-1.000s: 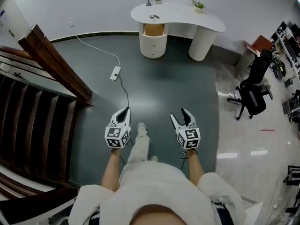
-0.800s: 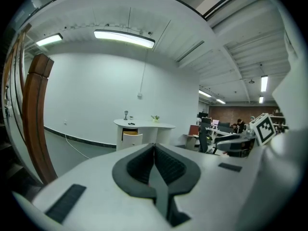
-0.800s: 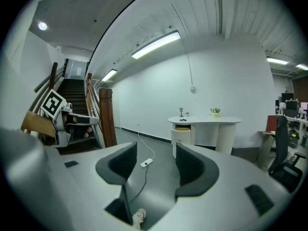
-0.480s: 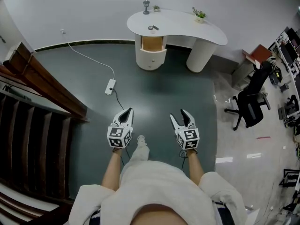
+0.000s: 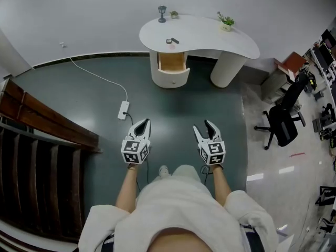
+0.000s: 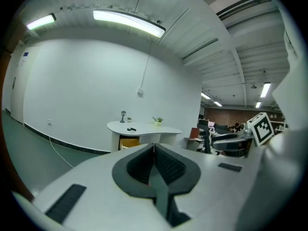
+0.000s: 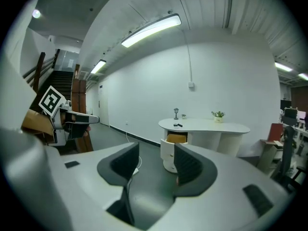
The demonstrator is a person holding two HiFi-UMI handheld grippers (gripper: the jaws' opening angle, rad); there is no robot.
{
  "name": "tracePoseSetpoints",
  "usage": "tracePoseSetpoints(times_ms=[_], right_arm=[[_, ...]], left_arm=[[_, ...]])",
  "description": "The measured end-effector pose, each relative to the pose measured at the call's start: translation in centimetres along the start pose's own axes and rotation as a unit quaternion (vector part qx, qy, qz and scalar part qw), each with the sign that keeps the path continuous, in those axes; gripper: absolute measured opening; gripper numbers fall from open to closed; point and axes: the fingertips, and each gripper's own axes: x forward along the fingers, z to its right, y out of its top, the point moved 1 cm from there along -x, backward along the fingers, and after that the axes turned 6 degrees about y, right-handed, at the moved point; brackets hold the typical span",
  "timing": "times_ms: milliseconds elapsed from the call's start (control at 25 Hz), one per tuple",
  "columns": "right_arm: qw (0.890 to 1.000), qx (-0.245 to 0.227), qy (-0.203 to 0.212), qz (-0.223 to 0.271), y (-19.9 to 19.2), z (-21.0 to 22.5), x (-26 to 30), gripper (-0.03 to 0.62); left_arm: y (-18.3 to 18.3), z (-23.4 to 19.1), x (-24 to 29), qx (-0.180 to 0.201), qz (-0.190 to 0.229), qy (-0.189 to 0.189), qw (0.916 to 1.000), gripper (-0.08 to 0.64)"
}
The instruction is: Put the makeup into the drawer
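- The left gripper (image 5: 144, 123) has its fingers pressed together, with nothing between them.
- The right gripper (image 5: 202, 125) has its fingers apart; they have just been closing, with nothing between them.
- The makeup (image 5: 171, 40) lies on the white bench (image 5: 215, 35), above the open drawer (image 5: 172, 63), well ahead of both grippers.

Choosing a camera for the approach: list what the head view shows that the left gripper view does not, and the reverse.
Head view only: the power strip on the floor and the person's shoe. Left gripper view only: the ceiling lights. Both: the left gripper, jaws together and empty, and the white desk with its open drawer.
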Motion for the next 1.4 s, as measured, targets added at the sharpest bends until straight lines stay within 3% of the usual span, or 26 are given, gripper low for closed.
tracePoseSetpoints(times_ms=[280, 560, 1040, 1400], right_arm=[[1.000, 0.018, -0.008, -0.009, 0.2, 4.5, 6.2, 0.207], [1.000, 0.027, 0.003, -0.007, 1.9, 12.0, 14.7, 0.207], [0.997, 0.014, 0.077, -0.010, 8.4, 24.9, 29.7, 0.207], [0.992, 0.016, 0.122, -0.032, 9.4, 28.4, 37.8, 0.207]], left_arm=[[1.2, -2.3, 7.9, 0.007, -0.014, -0.011, 0.9998, 0.012], [3.8, -3.9, 18.5, 0.013, -0.026, -0.006, 0.9996, 0.012], [10.5, -6.7, 35.6, 0.013, -0.038, 0.053, 0.9978, 0.012], [12.0, -10.0, 42.2, 0.002, -0.046, 0.091, 0.9947, 0.012]])
